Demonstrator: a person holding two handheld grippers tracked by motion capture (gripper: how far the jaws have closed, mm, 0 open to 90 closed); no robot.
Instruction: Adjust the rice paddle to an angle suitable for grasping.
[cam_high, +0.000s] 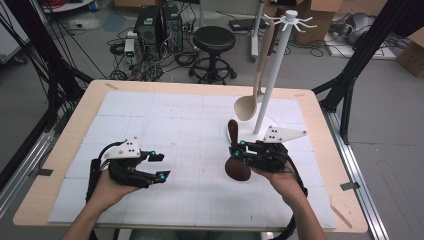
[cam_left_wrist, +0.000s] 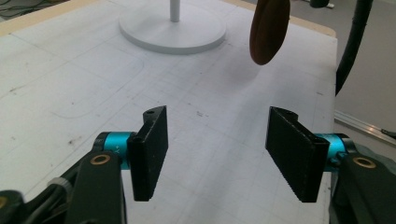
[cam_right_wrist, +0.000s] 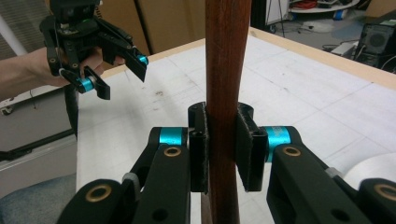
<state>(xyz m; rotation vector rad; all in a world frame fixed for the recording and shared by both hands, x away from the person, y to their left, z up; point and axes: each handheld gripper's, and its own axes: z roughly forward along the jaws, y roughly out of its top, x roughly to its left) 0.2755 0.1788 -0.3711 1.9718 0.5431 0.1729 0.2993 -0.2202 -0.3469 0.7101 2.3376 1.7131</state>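
My right gripper (cam_high: 236, 149) is shut on the handle of a dark brown wooden spoon (cam_high: 237, 169), whose bowl hangs down just above the white mat. In the right gripper view the handle (cam_right_wrist: 226, 70) runs upright between the pads of that gripper (cam_right_wrist: 223, 149). My left gripper (cam_high: 161, 166) is held at the front left, open, with nothing between its jaws. The left gripper view has the open gripper (cam_left_wrist: 219, 154) over bare mat, with the spoon's bowl (cam_left_wrist: 269, 30) ahead. A white hook rack (cam_high: 272, 75) stands behind the right hand, and a pale wooden spoon (cam_high: 246, 107) hangs from it.
The rack's round white base (cam_left_wrist: 173, 30) rests on the mat (cam_high: 165, 115) of a wooden table. A second dark utensil (cam_high: 273, 32) hangs near the rack's top. On the floor beyond the table are a black stool (cam_high: 214, 40), computer cases (cam_high: 159, 27) and cables.
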